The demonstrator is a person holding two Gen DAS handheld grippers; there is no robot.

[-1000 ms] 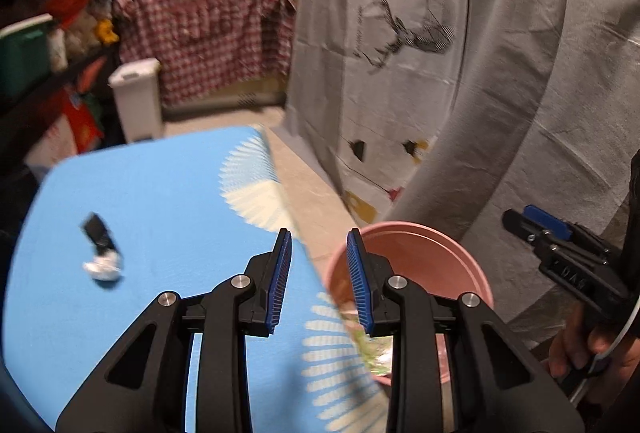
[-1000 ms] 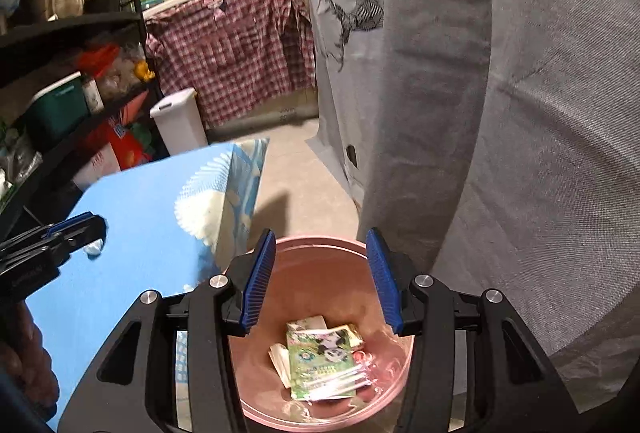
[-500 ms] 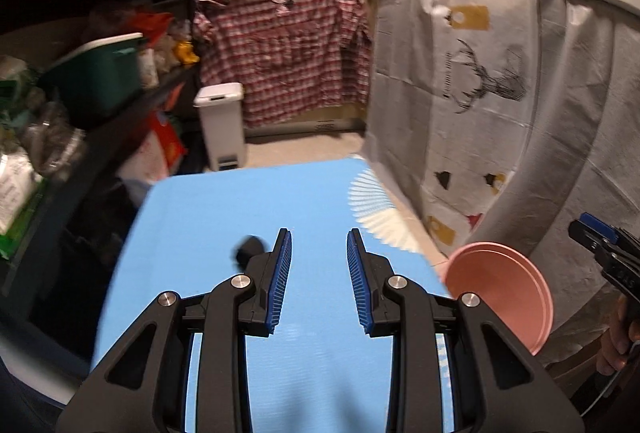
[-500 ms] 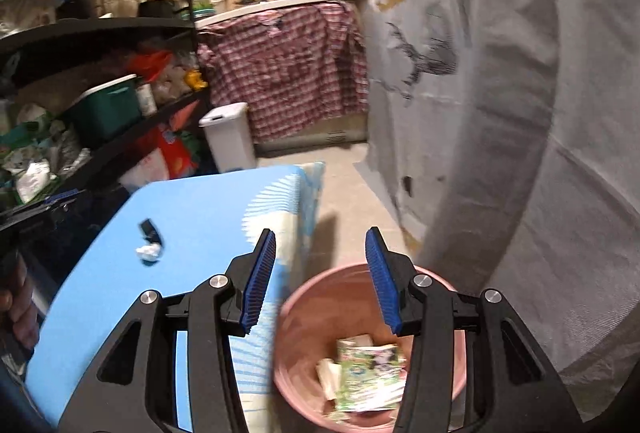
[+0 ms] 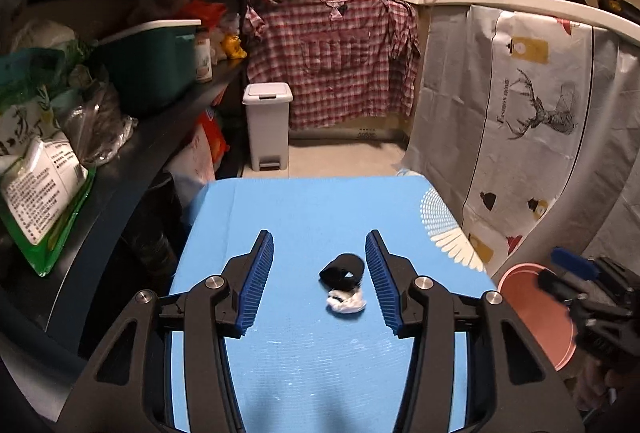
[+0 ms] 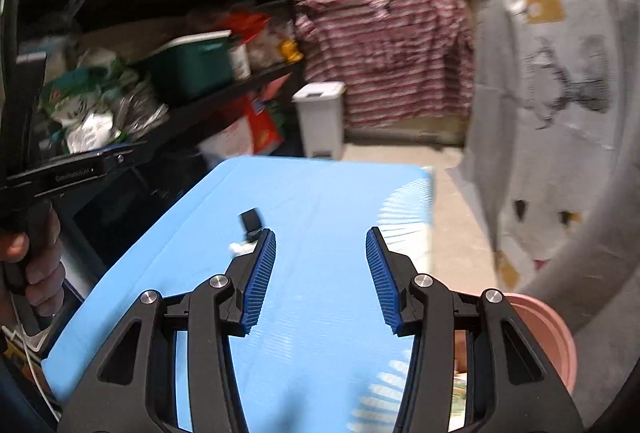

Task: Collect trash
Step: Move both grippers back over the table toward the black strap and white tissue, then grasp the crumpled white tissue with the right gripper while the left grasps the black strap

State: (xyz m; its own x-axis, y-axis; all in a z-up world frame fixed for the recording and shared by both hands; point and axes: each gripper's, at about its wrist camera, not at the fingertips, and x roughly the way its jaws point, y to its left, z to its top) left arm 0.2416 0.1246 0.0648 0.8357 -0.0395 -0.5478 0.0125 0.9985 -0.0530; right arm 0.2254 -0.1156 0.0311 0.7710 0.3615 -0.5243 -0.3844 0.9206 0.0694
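Observation:
The trash, a black strip (image 5: pixel 343 270) with a white crumpled wad (image 5: pixel 346 302), lies on the blue table (image 5: pixel 304 209). My left gripper (image 5: pixel 319 239) hovers over it and its jaws are opening. The trash shows between the fingers, close to the right pad (image 5: pixel 382 279), with nothing pressing on it. In the right wrist view the same trash (image 6: pixel 250 224) sits just left of my right gripper (image 6: pixel 321 233), which stands open and empty above the table (image 6: pixel 320 193). The pink bin (image 5: pixel 532 317) (image 6: pixel 548 333) stands below the table's right edge.
Black shelves (image 5: pixel 132 149) packed with bags and a green box (image 5: pixel 156 61) run along the left. A white pedal bin (image 5: pixel 267 125) stands beyond the table. Grey printed cloth (image 5: pixel 520 129) hangs on the right. A hand (image 6: pixel 40 261) holds the left gripper's handle.
Both grippers have swung left, from over the pink bin to over the blue table. The left jaws have widened, and the trash now lies between its fingers.

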